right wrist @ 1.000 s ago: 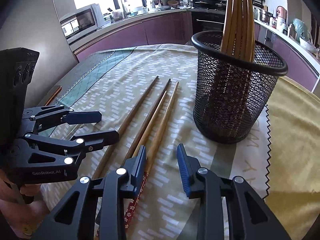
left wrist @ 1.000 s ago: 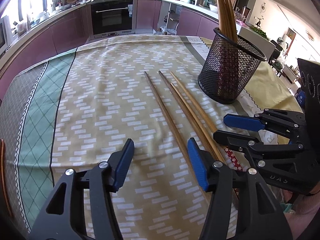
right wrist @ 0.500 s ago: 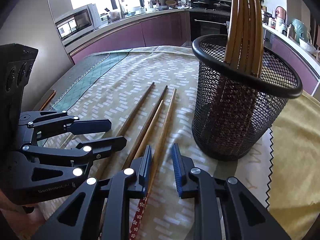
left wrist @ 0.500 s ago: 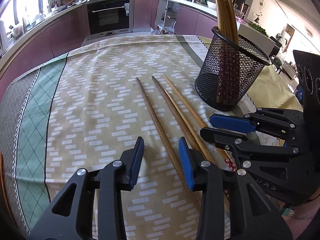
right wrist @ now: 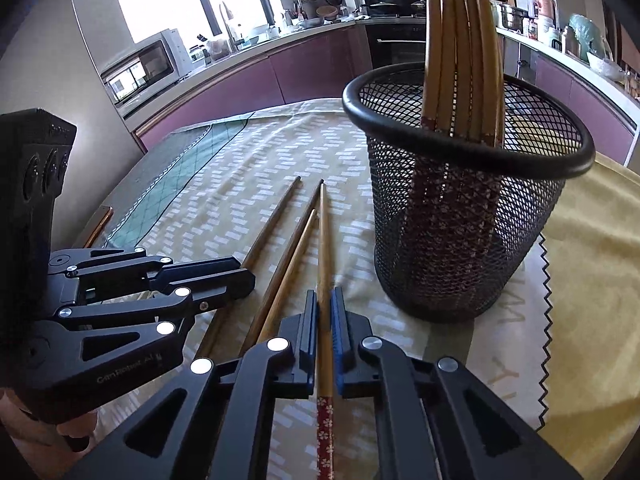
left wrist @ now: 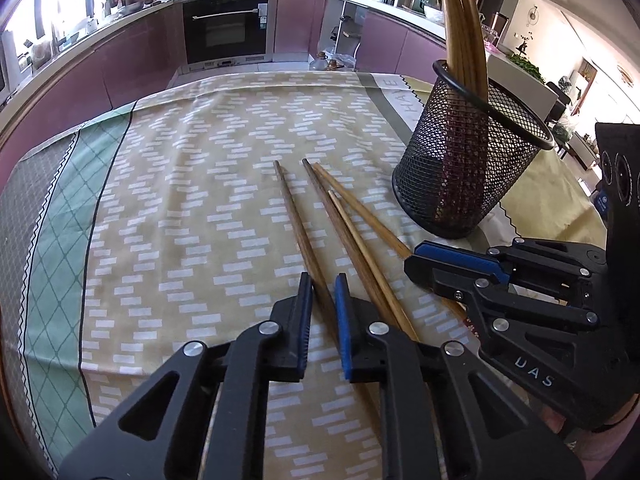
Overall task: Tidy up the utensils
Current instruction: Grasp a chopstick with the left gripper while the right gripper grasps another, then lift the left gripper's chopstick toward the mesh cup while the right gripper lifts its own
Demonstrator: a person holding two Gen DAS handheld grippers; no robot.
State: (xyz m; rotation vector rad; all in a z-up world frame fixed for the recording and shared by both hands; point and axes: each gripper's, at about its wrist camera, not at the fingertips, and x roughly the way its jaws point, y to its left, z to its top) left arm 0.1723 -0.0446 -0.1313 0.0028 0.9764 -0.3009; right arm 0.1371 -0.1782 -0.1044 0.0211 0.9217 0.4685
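One chopstick [right wrist: 325,264] is clamped between the right gripper [right wrist: 325,320] pads, another [left wrist: 298,224] by the left gripper [left wrist: 320,300], for transfer to the mesh holder [right wrist: 460,240] ahead.

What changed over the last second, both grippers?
Both have just been closing. The left gripper slid toward the darkest chopstick, fingers now clamped on it. The right gripper shut on the light chopstick with the floral end. The other two chopsticks and the mesh holder kept their places.

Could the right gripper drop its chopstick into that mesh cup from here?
Probably yes. The right gripper is shut on a light chopstick, and the mesh cup stands close by, its mouth partly free beside the chopsticks already inside.
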